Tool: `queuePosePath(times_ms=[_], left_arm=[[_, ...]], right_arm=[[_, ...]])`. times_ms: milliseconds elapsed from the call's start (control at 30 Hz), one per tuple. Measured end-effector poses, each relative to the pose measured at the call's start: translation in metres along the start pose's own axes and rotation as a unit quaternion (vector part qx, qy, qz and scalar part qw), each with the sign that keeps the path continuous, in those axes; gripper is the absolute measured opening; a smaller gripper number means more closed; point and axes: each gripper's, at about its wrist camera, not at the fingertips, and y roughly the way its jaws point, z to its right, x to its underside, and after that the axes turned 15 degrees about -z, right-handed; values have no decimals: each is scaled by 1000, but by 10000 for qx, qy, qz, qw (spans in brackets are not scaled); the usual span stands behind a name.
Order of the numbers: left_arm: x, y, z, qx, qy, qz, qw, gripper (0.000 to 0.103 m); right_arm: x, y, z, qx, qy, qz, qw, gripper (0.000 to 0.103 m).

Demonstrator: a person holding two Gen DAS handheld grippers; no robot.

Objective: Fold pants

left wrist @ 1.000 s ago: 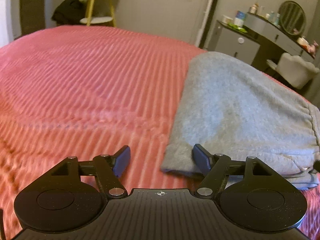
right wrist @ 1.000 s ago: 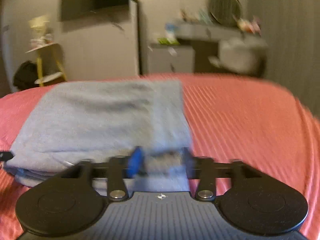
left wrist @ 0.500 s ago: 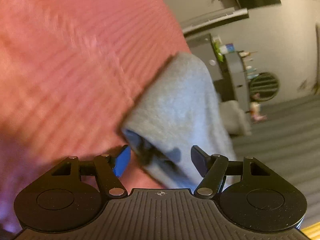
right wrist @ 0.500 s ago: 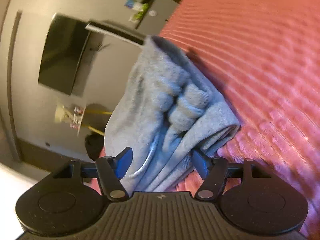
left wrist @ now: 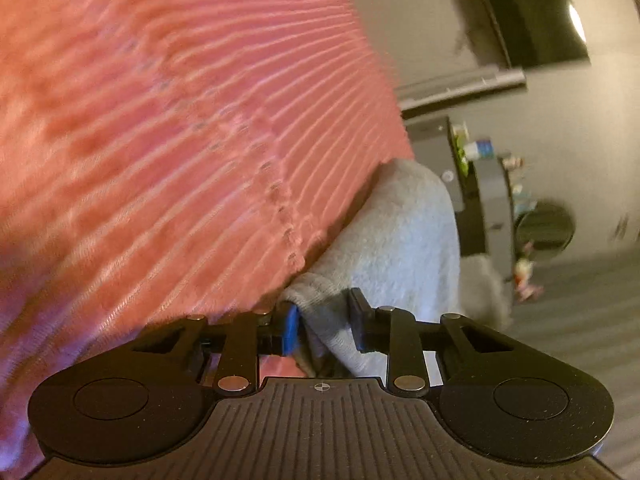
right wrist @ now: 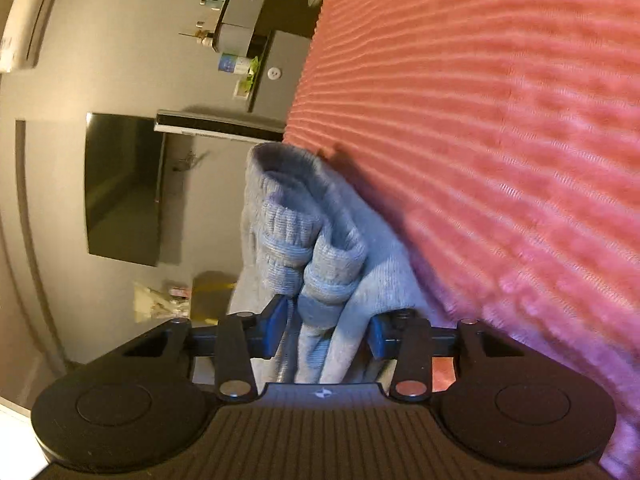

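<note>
The left gripper (left wrist: pixel 325 326) is clenched on one edge of the gray pants (left wrist: pixel 404 240), its two fingers pinching a folded hem between the blue pads (left wrist: pixel 290 330). From there the fabric runs up and away as a single soft slab that lies against the red ribbed bedspread (left wrist: pixel 180 120), which fills most of the left wrist view at a steep tilt.

The right gripper (right wrist: pixel 326 326) also grips the pants (right wrist: pixel 340 248), with a thick bundle squeezed between its two fingers. Here two ribbed cuffs (right wrist: pixel 288 236) show, stacked side by side just above the pads, and a drawstring hangs down near the left finger. The bundle rests along the edge of the same bedspread (right wrist: pixel 500 120).

So there is one pair of pants, held at two places by two grippers, at the border of the bed.

Farther out, the room is tilted and partly blurred. One dark flat screen (right wrist: pixel 124 188) hangs on the gray wall, with one narrow shelf (right wrist: pixel 220 126) beside it. One gray dresser (left wrist: pixel 492 184) carries several small bottles, too blurred to count, and one round mirror (left wrist: pixel 544 226) sits next to it.
</note>
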Motion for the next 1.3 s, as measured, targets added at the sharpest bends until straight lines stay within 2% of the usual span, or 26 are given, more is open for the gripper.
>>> queuePosePath(times_ms=[100, 167, 233, 300, 367, 400, 500, 533, 567, 633, 667, 700, 767, 800, 833, 867, 933, 967, 1000, 1067, 1100, 1133, 1167, 1233, 1267, 1300], left_arm=[[9, -13, 27, -614, 699, 156, 9955, 30], [18, -28, 44, -1082, 1091, 494, 9869, 34], [32, -49, 60, -1545, 1514, 1257, 9682, 62], [37, -58, 73, -1447, 1786, 1616, 9597, 73], [36, -45, 87, -1419, 2107, 1375, 9574, 75], [35, -34, 92, -1539, 2233, 1207, 9549, 75], [39, -1, 96, -2089, 2545, 886, 9401, 75], [39, 11, 93, -2372, 2646, 644, 9325, 76], [41, 18, 88, -2591, 2702, 567, 9255, 76], [45, 17, 81, -2716, 2899, 718, 9149, 88], [46, 16, 81, -2833, 2985, 723, 9085, 88], [47, 16, 82, -2880, 3077, 722, 9040, 88], [50, 19, 84, -2942, 3154, 790, 8987, 89], [54, 20, 84, -3010, 3204, 863, 8940, 89], [57, 23, 86, -3059, 3270, 905, 8895, 89], [61, 24, 88, -3120, 3346, 921, 8844, 89], [66, 20, 90, -3258, 3468, 880, 8751, 89], [69, 21, 92, -3363, 3492, 837, 8706, 89], [71, 19, 92, -3478, 3473, 777, 8674, 89], [72, 20, 92, -3651, 3374, 418, 8667, 82], [74, 20, 90, -3689, 3313, 216, 8681, 78], [77, 19, 89, -3642, 3308, 67, 8706, 78], [82, 17, 89, -3583, 3350, 8, 8714, 78], [95, 9, 92, -3511, 3532, 7, 8672, 81], [101, 4, 94, -3476, 3603, 26, 8656, 82], [106, 0, 95, -3445, 3647, 59, 8650, 84]], right_arm=[[9, -1, -20, 732, -708, -6, 9948, 36], [14, -8, -30, 1146, -886, 39, 9894, 35], [21, -20, -43, 1368, -1118, 152, 9842, 35], [31, -28, -62, 1350, -1596, 260, 9776, 38], [47, -29, -86, 1501, -2394, 564, 9576, 40], [52, -23, -98, 1638, -2759, 631, 9450, 44], [61, 5, -124, 1931, -3570, 547, 9123, 45], [67, 16, -130, 2131, -3943, 547, 8923, 45], [76, 28, -133, 2502, -4353, 569, 8629, 49], [89, 51, -131, 3331, -4978, 554, 7988, 53], [96, 60, -125, 3753, -5222, 593, 7635, 54], [103, 66, -119, 4040, -5424, 603, 7341, 55], [109, 70, -113, 4174, -5616, 553, 7123, 55], [111, 74, -115, 4295, -5660, 542, 7016, 63], [110, 77, -118, 4412, -5601, 533, 6992, 69], [103, 78, -119, 4447, -5420, 461, 7116, 73], [86, 70, -120, 4180, -4939, 284, 7619, 73], [78, 64, -118, 4102, -4731, 200, 7794, 77], [75, 56, -115, 4090, -4601, 158, 7879, 80], [78, 42, -107, 4366, -4538, 174, 7767, 80], [80, 35, -104, 4308, -4549, 162, 7793, 82], [84, 26, -101, 4184, -4437, 69, 7925, 84], [87, 17, -101, 4007, -4232, -39, 8126, 89], [93, 2, -100, 3618, -4030, -229, 8404, 99], [99, -2, -101, 3543, -4035, -256, 8432, 99], [107, -2, -102, 3571, -4119, -254, 8380, 99]])
